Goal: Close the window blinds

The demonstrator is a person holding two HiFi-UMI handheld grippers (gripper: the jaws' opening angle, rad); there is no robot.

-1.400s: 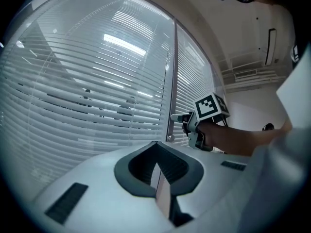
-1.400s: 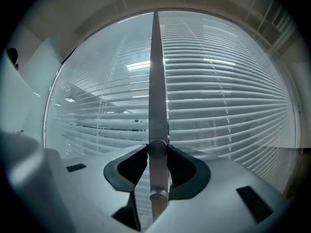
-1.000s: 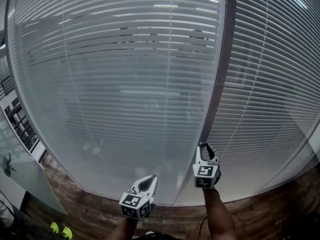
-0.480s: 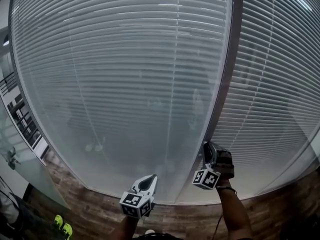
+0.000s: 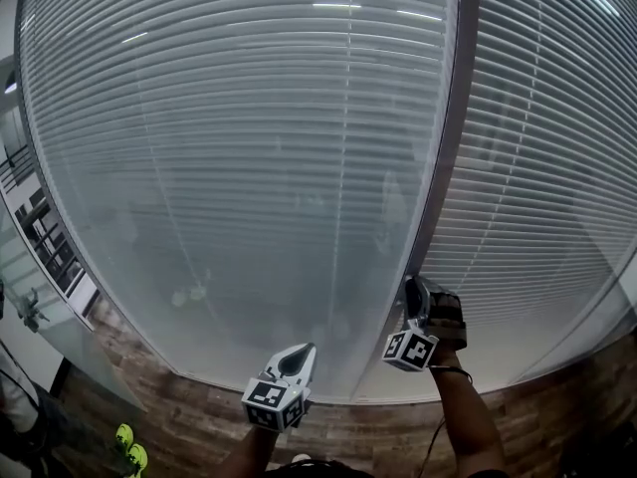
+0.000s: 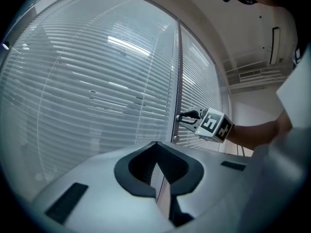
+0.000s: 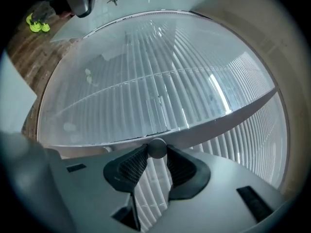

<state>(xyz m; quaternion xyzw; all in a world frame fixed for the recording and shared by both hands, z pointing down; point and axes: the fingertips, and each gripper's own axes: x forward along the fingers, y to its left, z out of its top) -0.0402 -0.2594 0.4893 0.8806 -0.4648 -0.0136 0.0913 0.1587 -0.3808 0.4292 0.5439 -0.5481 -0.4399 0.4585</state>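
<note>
Both held level: right hand-held gripper (image 5: 413, 289) pinches the round knob (image 7: 156, 148); left hand-held gripper (image 5: 305, 351) is pressed together.

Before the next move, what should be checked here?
1. Grip of right tool on knob: ok, its jaws press the knob from both sides.
2. Place of knob: ok, on the frame post between the two panes.
3. Tilt of blind slats: ok, shut, only faint shapes show through.
4. Place of left tool: ok, shut, empty, short of the glass.
5. Knob turned to its end: cannot tell.
</note>
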